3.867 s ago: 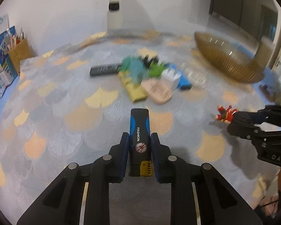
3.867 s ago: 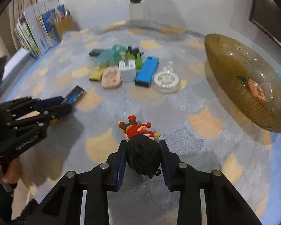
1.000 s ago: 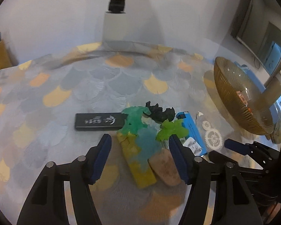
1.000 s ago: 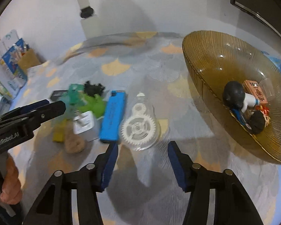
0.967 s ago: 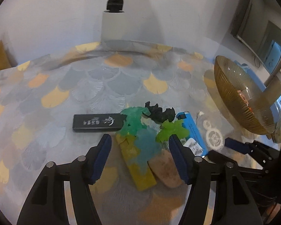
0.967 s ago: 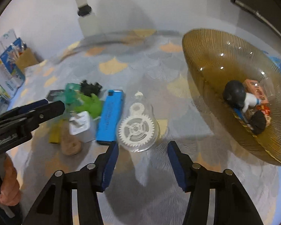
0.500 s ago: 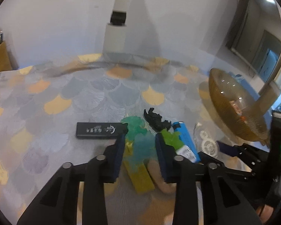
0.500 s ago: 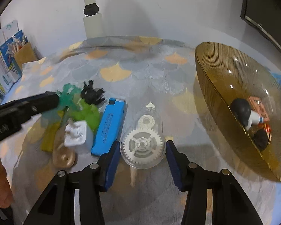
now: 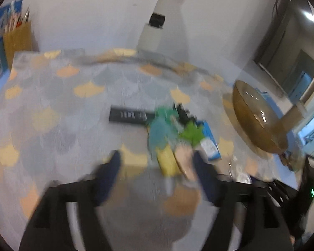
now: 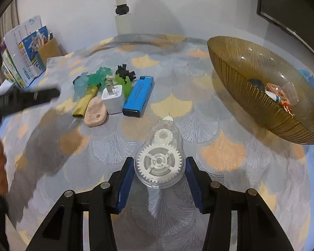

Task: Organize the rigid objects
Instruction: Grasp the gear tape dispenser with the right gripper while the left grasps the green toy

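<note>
**Now: tape dispenser sits between the right jaws**

Right gripper (image 10: 159,173) is spread wide, blue pads flanking the clear tape dispenser (image 10: 160,159) on the cloth (image 10: 219,125), apparently without touching it. Left gripper (image 9: 157,163), blurred, is open and empty near the toy pile (image 9: 173,133). The bowl (image 10: 251,96) lies to the right.

Correction tape (image 10: 160,156) lies before the lighter (image 10: 138,93) (bowl (image 10: 240,96) seemingly right).

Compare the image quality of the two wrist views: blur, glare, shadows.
Left wrist view: heavy motion blur smears the left gripper and the toy pile. Right wrist view: sharp; the correction tape dispenser shows crisply between the jaws, small glints dot the amber bowl, and a dark arm shadow crosses the tablecloth.
</note>
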A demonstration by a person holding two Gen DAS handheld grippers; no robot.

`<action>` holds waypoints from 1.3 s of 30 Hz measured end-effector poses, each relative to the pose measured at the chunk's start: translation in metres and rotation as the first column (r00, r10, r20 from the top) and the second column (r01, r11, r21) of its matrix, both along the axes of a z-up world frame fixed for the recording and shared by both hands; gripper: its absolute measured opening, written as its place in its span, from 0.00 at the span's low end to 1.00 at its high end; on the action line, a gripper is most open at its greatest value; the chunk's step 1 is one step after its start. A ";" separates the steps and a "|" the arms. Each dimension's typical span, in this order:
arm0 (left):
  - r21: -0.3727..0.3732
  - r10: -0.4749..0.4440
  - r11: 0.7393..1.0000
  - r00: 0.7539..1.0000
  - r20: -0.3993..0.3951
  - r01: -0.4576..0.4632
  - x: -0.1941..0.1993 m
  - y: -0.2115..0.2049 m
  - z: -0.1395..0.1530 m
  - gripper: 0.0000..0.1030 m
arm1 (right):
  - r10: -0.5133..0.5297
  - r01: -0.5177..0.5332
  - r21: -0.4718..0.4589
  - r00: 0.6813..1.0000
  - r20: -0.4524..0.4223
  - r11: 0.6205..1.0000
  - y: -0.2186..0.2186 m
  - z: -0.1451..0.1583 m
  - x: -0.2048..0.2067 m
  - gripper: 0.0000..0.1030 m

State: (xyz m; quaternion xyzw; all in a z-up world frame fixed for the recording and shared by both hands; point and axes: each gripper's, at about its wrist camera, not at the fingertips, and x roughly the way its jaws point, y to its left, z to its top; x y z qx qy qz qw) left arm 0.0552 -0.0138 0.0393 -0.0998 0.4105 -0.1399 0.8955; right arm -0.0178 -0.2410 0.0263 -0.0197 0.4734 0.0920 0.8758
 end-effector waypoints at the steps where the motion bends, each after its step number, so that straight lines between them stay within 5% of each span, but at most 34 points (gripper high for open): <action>1: 0.017 -0.004 1.000 1.000 0.012 0.004 0.006 -0.005 0.002 0.77 | 0.002 -0.002 0.000 1.000 0.001 1.000 0.000 0.000 0.001 0.47; 4: 0.074 -0.024 0.997 1.000 -0.013 0.025 0.032 -0.020 -0.003 0.76 | 0.006 -0.006 0.009 1.000 -0.001 1.000 -0.002 0.000 0.006 0.47; 5: 0.089 -0.030 0.995 0.999 -0.031 0.033 0.040 -0.023 -0.007 0.69 | 0.008 -0.008 0.010 1.000 0.000 1.000 -0.003 0.001 0.007 0.47; 6: 0.100 -0.038 0.994 0.998 -0.056 0.043 0.048 -0.027 -0.014 0.42 | 0.008 -0.008 0.010 1.000 0.000 1.000 -0.003 0.001 0.006 0.47; 7: 0.093 -0.053 0.994 0.995 -0.084 0.061 0.052 -0.028 -0.019 0.29 | 0.008 -0.008 0.012 1.000 0.000 1.000 -0.003 0.001 0.006 0.47; 14: -0.074 -0.086 0.993 0.996 0.038 0.089 -0.002 0.004 0.007 0.29 | 0.015 -0.015 0.020 1.000 0.001 1.000 -0.003 0.002 0.005 0.47; 22: 0.035 -0.016 0.999 0.999 -0.035 0.018 -0.054 0.025 -0.023 0.29 | 0.043 -0.043 0.025 0.999 -0.011 0.999 -0.002 0.004 -0.002 0.47; 28: 0.091 -0.005 0.996 1.000 0.009 0.005 -0.069 0.019 -0.025 0.30 | 0.186 -0.186 -0.016 0.982 -0.044 0.982 -0.005 0.006 -0.030 0.48; 31: 0.078 -0.018 0.997 1.000 -0.008 0.019 -0.067 0.017 -0.031 0.33 | 0.152 -0.152 0.011 0.985 -0.079 0.988 -0.021 0.006 -0.038 0.68; 35: 0.092 -0.019 0.996 1.000 0.001 0.019 -0.069 0.015 -0.030 0.33 | 0.096 -0.091 0.056 0.992 -0.081 0.994 -0.032 0.007 -0.044 0.74; 39: 0.100 -0.021 0.995 1.000 0.009 0.020 -0.071 0.014 -0.029 0.33 | 0.069 -0.070 -0.006 0.996 -0.058 0.998 -0.008 0.002 -0.044 0.86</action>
